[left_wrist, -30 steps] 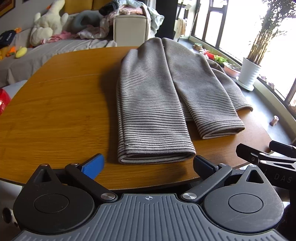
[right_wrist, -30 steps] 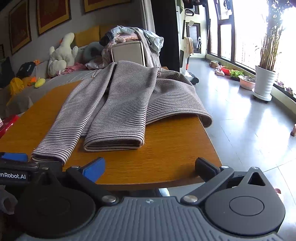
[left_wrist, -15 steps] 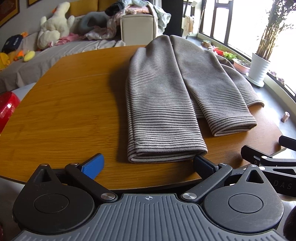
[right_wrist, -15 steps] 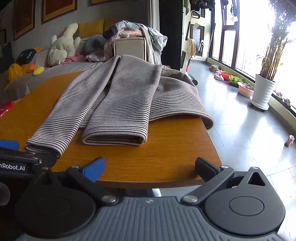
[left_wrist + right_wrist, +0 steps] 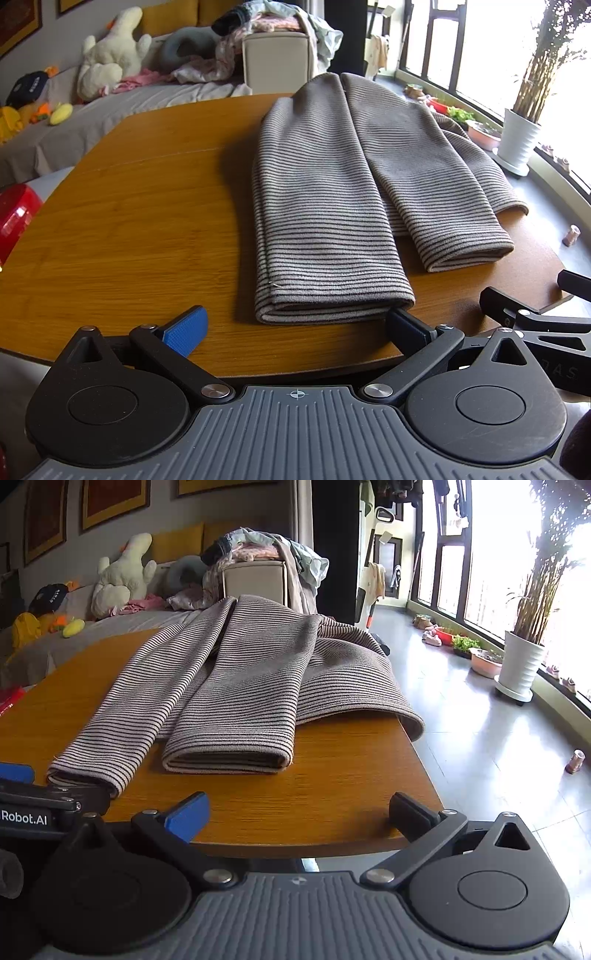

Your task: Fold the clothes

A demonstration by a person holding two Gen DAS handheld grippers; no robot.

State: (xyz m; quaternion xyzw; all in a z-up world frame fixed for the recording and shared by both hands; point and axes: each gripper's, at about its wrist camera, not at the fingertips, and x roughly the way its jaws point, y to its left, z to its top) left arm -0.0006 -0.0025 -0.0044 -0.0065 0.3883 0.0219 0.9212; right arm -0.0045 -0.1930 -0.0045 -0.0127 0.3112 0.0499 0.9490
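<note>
A grey sweater with thin dark stripes (image 5: 332,192) lies on the wooden table (image 5: 129,229), both sleeves folded lengthwise toward me. My left gripper (image 5: 295,326) is open at the table's near edge, just short of the left sleeve's cuff (image 5: 332,308); its black finger nearly touches the cuff's right corner. In the right wrist view the same sweater (image 5: 251,672) fills the table's middle, and my right gripper (image 5: 299,812) is open above the near edge, a short way before the right sleeve's cuff (image 5: 225,760). Neither gripper holds anything.
The sweater's right side hangs over the table's right edge (image 5: 410,716). The left gripper's body (image 5: 33,808) shows at the left in the right wrist view. A sofa with plush toys (image 5: 110,66) and a clothes pile (image 5: 273,26) stands behind. A potted plant (image 5: 521,664) stands by the window.
Both grippers have moved forward toward the sleeve cuffs, the left one also shifting so its right finger comes near the cuff. The sweater has not moved.
</note>
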